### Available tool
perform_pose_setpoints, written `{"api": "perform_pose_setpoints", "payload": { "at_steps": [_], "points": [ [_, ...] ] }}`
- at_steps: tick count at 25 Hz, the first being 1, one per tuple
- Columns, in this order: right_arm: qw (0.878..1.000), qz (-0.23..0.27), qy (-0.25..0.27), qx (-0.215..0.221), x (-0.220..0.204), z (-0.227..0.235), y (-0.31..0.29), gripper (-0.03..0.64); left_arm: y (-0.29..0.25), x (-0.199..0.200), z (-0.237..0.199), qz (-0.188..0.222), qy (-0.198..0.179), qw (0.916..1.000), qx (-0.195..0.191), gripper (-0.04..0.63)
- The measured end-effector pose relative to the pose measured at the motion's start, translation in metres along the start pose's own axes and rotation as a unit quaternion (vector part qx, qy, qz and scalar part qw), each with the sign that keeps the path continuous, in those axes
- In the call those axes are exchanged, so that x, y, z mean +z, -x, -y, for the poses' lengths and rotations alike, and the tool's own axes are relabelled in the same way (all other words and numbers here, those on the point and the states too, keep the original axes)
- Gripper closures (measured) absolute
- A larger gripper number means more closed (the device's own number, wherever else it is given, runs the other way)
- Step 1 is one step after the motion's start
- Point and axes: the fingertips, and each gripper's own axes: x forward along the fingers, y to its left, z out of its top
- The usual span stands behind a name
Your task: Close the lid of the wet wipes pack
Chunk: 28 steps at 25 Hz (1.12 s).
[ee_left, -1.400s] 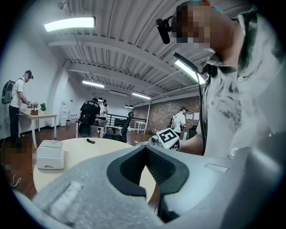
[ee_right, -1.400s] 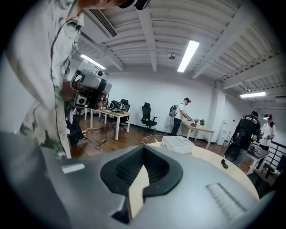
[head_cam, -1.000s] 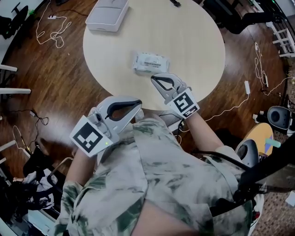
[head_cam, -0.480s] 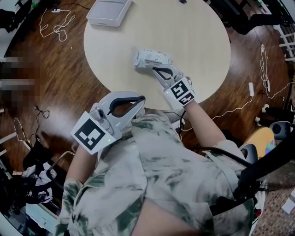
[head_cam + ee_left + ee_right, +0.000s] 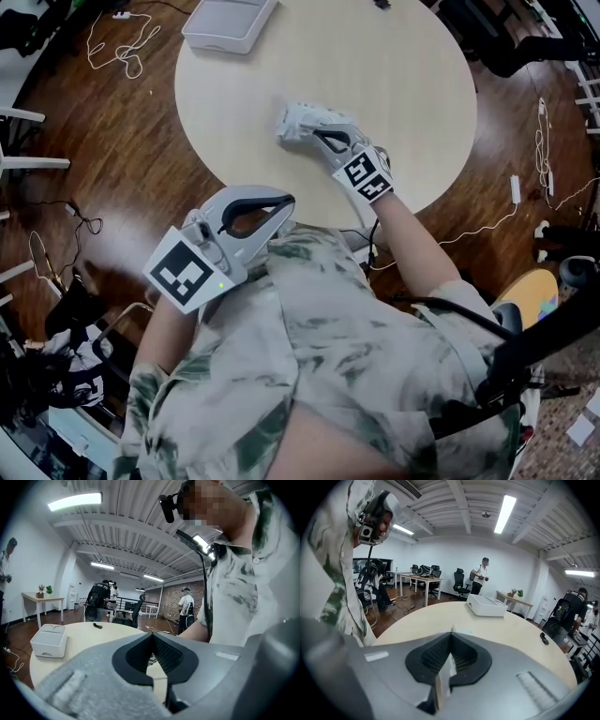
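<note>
White soft wet wipes pack (image 5: 296, 120) lay on round beige table (image 5: 403, 75), print illegible | right gripper (image 5: 321, 132) on pack, jaws together, white flap (image 5: 444, 674) between | left gripper (image 5: 281, 202) off table, jaws together.

white short-sleeved shirt (image 5: 319, 356) with green blotches

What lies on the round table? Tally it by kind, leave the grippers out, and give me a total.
wet wipes pack: 1
white tray: 1
small black object: 1
Total: 3
</note>
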Motion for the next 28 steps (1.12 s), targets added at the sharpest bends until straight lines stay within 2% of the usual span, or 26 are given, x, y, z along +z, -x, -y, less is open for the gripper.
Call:
{"api": "perform_pose_setpoints", "payload": {
  "at_steps": [12,28],
  "points": [
    [1.000,-0.009,0.003,0.002,-0.009,0.016,-0.012,0.611,-0.004,-0.002,-0.003,-0.004,0.000,1.0000,0.002,0.594],
    [0.999,-0.026,-0.032,0.018,-0.030,0.032,-0.026,0.611,-0.014,-0.003,-0.008,-0.007,0.010,0.9999,-0.001,0.594]
  ]
}}
